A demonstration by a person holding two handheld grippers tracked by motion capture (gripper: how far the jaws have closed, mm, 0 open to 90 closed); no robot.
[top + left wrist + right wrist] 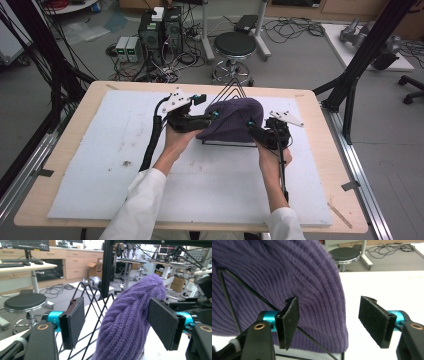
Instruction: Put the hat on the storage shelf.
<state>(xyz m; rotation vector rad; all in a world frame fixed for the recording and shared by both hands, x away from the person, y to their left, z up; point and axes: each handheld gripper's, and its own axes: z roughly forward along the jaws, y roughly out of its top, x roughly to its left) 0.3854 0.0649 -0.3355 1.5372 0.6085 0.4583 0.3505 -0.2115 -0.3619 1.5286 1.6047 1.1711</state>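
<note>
Plainly, as it lies:

Thing in hand: a purple knitted hat [232, 120], a beanie of thick ribbed yarn, the ribs running in long curved lines from the brim up to a rounded crown.
Colour: deep violet all over, with no pattern or badge to be seen.
Shape: domed and filled out, since it is pulled over a black wire stand [233, 90]; the brim hangs straight and low on the side facing the person.
Stand: thin black rods set in triangles; its peak pokes out behind the hat, and one rod crosses in front of the knit in the right gripper view.
Place: the hat sits on the stand near the far middle of the white mat [100, 165] that covers the surface [60, 150].
Left gripper [212, 116]: level, at the hat's left flank; fingers [75, 321] spread apart, one on each side of the hat's edge, not pressing on it.
Right gripper [251, 125]: at the hat's right flank near the brim; fingers [375, 320] likewise apart, one in front of the knit, one over the mat beside the hat, gripping nothing.
Hands: each just beside the hat, sleeves white.
</note>
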